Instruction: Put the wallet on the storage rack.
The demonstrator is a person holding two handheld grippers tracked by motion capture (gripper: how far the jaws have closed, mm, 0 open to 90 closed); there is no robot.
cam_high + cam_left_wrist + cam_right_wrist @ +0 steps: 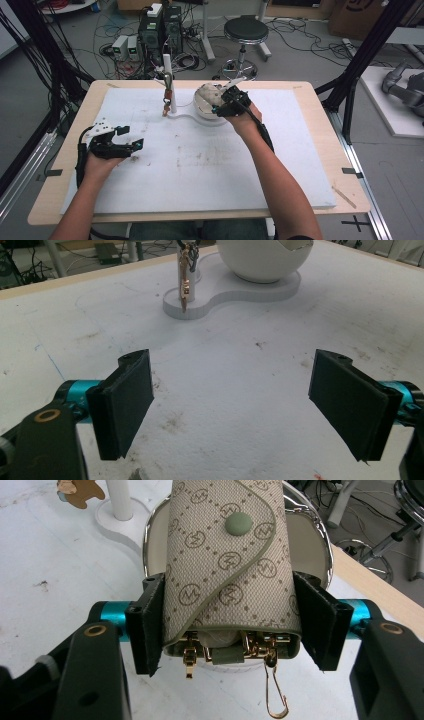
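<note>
- Right gripper view: my right claw (235, 630) clamps a key pouch (230, 565) above the bowl (310, 545).
- Left claw (232, 400) rests released on the tabletop (225, 365).
- Next, I judge: lower, then release.

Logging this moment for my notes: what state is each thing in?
Beige monogrammed fabric key pouch: flap snapped shut, gold clips dangling, clamped over the bowl.
White round bowl: upright on its white base.
Right tool: shut on the pouch.
Left tool: open, empty.
</note>
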